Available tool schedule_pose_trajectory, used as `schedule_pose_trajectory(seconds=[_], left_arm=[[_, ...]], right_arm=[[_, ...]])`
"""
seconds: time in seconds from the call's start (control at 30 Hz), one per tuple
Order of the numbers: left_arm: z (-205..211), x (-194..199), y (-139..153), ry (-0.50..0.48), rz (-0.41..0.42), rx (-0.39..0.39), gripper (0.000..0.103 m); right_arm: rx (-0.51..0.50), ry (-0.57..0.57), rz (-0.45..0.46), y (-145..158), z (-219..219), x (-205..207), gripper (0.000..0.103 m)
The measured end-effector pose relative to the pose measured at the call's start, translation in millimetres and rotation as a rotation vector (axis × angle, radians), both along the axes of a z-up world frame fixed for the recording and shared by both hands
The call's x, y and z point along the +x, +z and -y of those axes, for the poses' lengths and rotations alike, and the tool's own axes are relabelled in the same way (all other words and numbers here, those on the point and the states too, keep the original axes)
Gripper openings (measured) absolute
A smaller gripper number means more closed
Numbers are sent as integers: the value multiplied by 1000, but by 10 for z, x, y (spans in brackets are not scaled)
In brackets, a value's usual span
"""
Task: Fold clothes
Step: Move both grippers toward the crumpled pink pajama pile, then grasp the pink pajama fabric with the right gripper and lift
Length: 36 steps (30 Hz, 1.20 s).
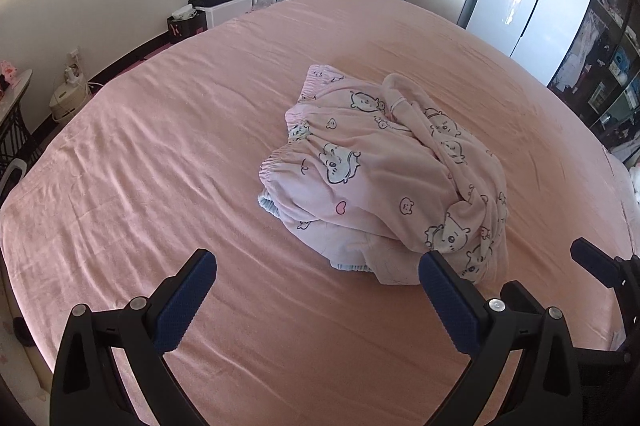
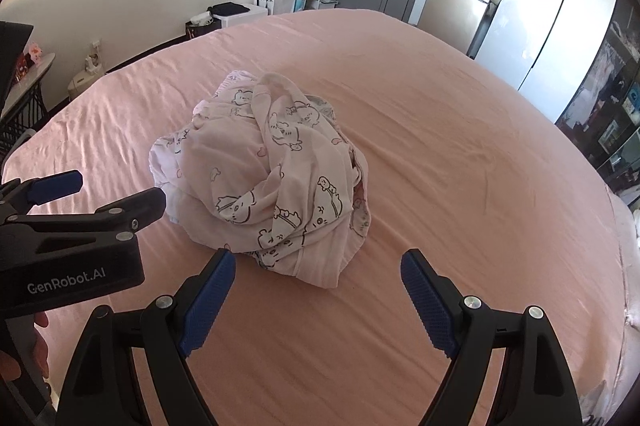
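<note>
Pale pink cotton printed with cartoon bears, the pyjamas (image 1: 384, 178) lie in a crumpled heap near the middle of the bed (image 1: 160, 154), with an elastic waistband showing on the heap's left edge in the left view. From my left tongs (image 1: 318, 300) the heap sits ahead and to the right; from my right tongs (image 2: 318, 290) it sits just ahead and slightly left, its near hem almost between the fingers. Both tongs are spread wide and hold nothing. I judge the right one nearer, so it should reach first.
</note>
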<state>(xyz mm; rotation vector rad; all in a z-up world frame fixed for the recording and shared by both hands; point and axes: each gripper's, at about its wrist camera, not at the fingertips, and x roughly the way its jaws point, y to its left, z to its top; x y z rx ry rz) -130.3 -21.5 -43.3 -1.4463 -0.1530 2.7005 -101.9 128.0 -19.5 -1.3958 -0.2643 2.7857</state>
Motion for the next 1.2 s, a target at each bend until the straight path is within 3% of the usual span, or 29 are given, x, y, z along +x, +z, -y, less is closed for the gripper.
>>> schedule_pose_trajectory(seconds=[0.13, 0.43, 0.7, 0.77, 0.83, 0.9, 1.03, 1.17, 1.2], left_arm=[[34, -116, -117, 2, 21, 7, 103], [119, -226, -392, 58, 58, 113, 103], [40, -195, -459, 57, 49, 137, 102], [47, -185, -484, 60, 53, 187, 98], [52, -173, -524, 62, 63, 228, 82], [56, -152, -559, 63, 68, 266, 75], [18, -95, -530, 44, 51, 294, 62], [-14, -22, -503, 32, 32, 323, 47], [5, -12, -500, 33, 33, 349, 40]], right_arm=[[-11, 23, 12, -112, 9, -142, 85], [-92, 39, 12, -306, -92, -359, 85], [-153, 39, 8, -432, -129, -452, 85], [-166, 35, 2, -447, -133, -461, 85], [-180, 31, -4, -461, -138, -471, 84], [-194, 26, -11, -476, -143, -481, 84], [-221, 18, -23, -505, -152, -501, 65], [-216, 23, -28, -533, -145, -487, 57], [-216, 26, -33, -534, -144, -475, 50]])
